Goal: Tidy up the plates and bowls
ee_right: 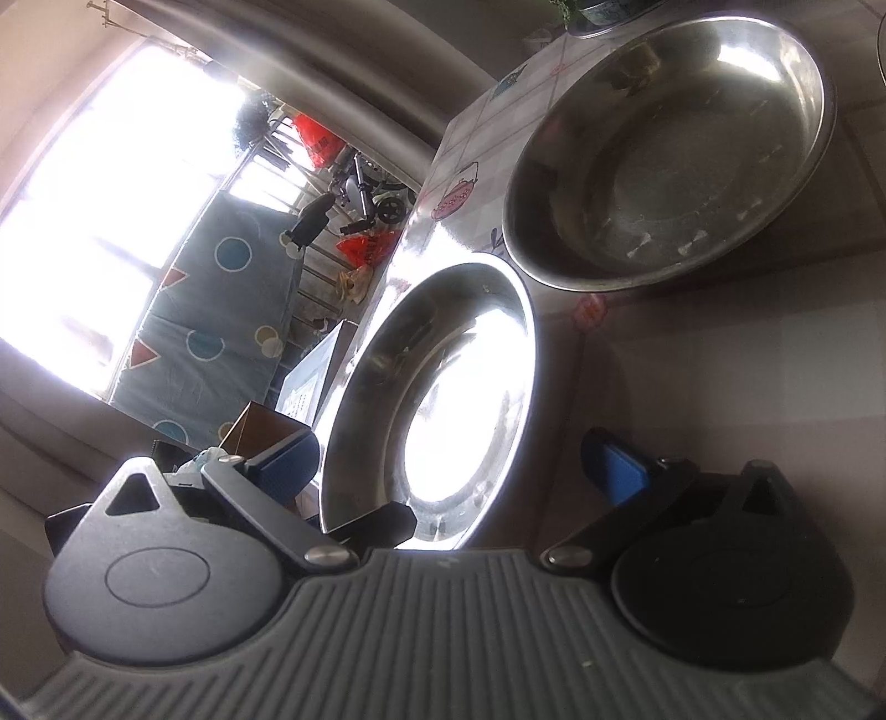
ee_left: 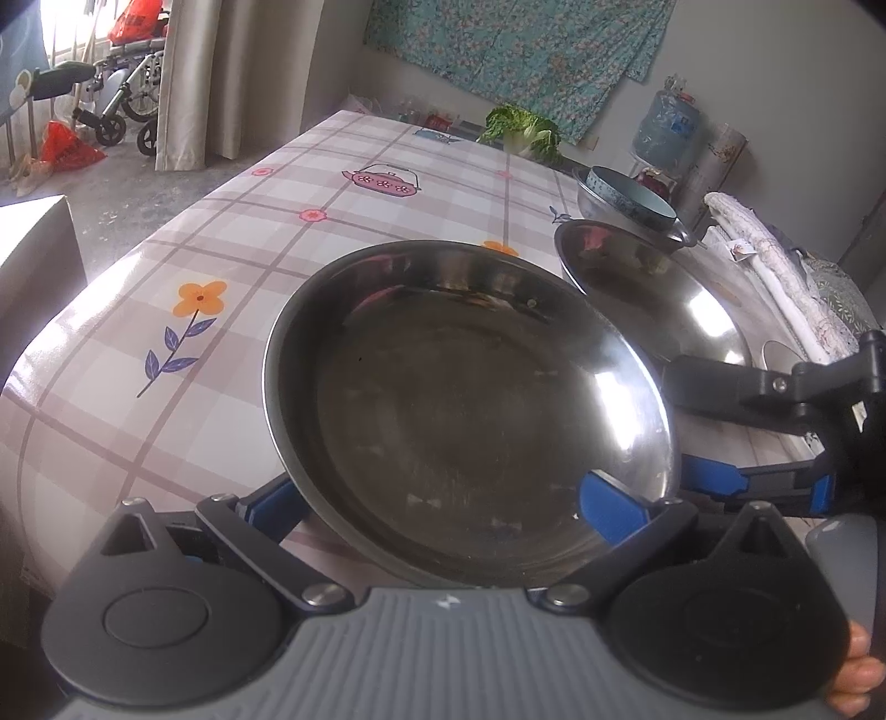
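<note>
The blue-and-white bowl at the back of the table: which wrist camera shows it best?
The left wrist view. There the blue-and-white bowl shows its rim and pale inside, nested in a metal basin. The right wrist view catches only a sliver at its top edge.

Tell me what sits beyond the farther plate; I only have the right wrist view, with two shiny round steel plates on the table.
Observer: A pale blue round bowl sits nested inside a steel bowl, beyond the farther round steel plate.
Operator: Is the left gripper clamped on the nearer plate?
Observer: No. The left gripper has its jaws wide open, one on either side of the nearer round steel plate, and the pads are not pressing it.
Operator: Anything at the table's far end?
Observer: A green leafy cabbage lies at the far edge of the checked, flower-printed tablecloth.
</note>
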